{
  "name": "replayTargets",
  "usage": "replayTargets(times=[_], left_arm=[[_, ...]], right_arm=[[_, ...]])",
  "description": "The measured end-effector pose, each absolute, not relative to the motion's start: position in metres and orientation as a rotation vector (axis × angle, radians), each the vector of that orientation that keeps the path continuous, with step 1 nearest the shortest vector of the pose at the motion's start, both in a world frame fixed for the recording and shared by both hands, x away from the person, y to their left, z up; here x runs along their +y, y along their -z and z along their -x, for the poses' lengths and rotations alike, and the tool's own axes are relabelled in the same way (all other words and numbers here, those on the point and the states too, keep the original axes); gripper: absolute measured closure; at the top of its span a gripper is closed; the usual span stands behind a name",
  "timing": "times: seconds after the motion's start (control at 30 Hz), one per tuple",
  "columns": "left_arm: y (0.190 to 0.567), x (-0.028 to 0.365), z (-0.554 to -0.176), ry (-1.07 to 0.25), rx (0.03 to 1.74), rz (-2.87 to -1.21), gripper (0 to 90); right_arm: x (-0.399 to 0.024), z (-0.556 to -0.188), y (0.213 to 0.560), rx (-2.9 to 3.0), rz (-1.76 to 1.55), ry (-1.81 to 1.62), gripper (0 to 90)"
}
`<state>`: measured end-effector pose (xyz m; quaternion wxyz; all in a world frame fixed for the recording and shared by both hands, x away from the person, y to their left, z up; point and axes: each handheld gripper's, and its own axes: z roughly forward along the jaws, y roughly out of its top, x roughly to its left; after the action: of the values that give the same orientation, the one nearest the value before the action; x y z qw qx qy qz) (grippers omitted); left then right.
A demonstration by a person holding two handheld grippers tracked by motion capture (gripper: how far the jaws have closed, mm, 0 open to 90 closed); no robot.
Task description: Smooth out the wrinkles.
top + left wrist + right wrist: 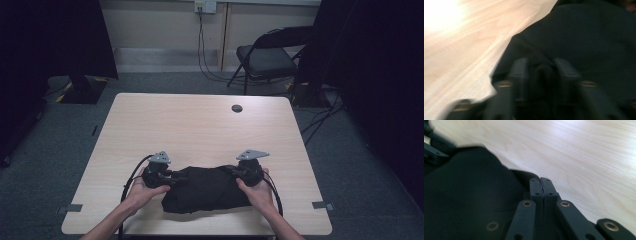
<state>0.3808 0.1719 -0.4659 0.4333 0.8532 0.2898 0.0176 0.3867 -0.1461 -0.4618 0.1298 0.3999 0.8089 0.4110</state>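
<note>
A bundled black cloth (202, 190) lies near the front edge of the light wooden table (200, 125), with a hand at each end. At its left end my left gripper (180, 177) points right into it. In the left gripper view, which is blurred, a fold of the cloth (586, 37) fills the gap between the jaws of that gripper (542, 67). My right gripper (230, 172) is at the cloth's right end. In the right gripper view its jaws (541, 181) are pressed together at the edge of the cloth (461, 182).
A round cable hole (237, 108) sits in the far part of the table. Grey tape marks (70, 208) sit by the front corners. A black folding chair (267, 57) and floor cables (320, 120) stand beyond the far edge, with dark curtains on both sides.
</note>
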Motion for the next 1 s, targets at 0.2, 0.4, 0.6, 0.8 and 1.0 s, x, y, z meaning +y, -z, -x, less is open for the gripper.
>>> replayTargets(times=[0.2, 0.4, 0.6, 0.8, 1.0], left_arm=[[0.440, 0.176, -0.374, -0.102, 0.680, -2.043, 82.5], [0.446, 0.168, -0.367, -0.064, 0.684, -2.060, 81.8], [0.450, 0.173, -0.360, -0.049, 0.724, -2.073, 64.6], [0.431, 0.176, -0.357, -0.149, 0.719, -2.000, 49.2], [0.426, 0.146, -0.354, -0.133, 0.591, -2.035, 54.6]], right_arm=[[-0.162, -0.383, 0.436, 2.166, -1.248, -1.291, 89.0], [-0.170, -0.379, 0.433, 2.159, -1.299, -1.241, 85.9], [-0.182, -0.368, 0.455, 2.222, -1.360, -1.068, 56.3], [-0.207, -0.354, 0.443, 2.167, -1.321, -1.093, 49.5], [-0.210, -0.333, 0.429, 2.159, -1.201, -1.194, 65.7]])
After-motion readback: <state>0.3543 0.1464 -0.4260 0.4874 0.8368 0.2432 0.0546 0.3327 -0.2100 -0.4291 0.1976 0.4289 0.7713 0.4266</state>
